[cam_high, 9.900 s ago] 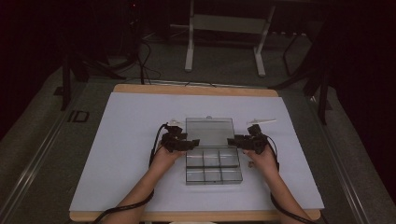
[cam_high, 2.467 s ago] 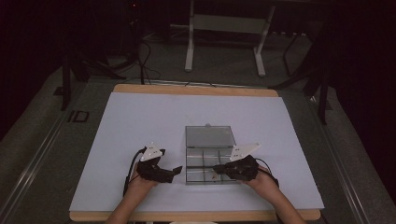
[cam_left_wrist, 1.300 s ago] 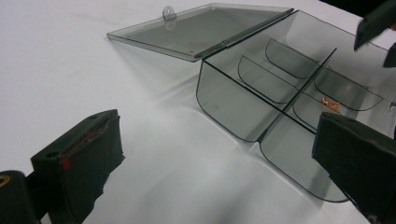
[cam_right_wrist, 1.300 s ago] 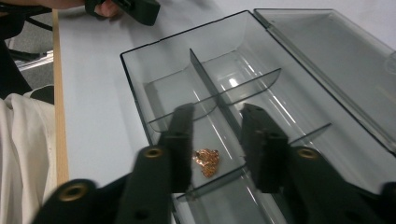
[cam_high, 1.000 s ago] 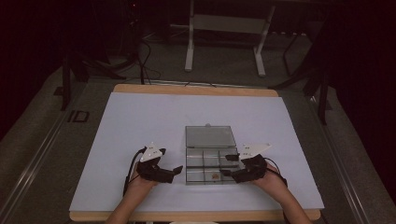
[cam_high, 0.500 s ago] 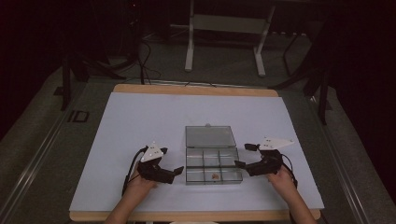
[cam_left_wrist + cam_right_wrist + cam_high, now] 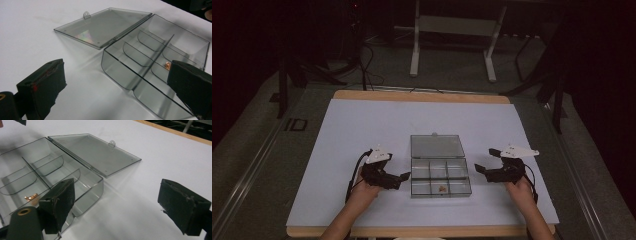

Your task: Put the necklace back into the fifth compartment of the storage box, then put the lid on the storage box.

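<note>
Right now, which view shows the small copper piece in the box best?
The right gripper view: the copper piece lies unobstructed in its compartment. In the left gripper view a jaw half hides it; in the high view it is a speck.

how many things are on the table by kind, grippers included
clear compartment box with its lid open flat: 1
small copper-coloured piece in the box's near middle compartment: 1
grippers, left gripper and right gripper, both with jaws apart and empty: 2
total: 4
</note>
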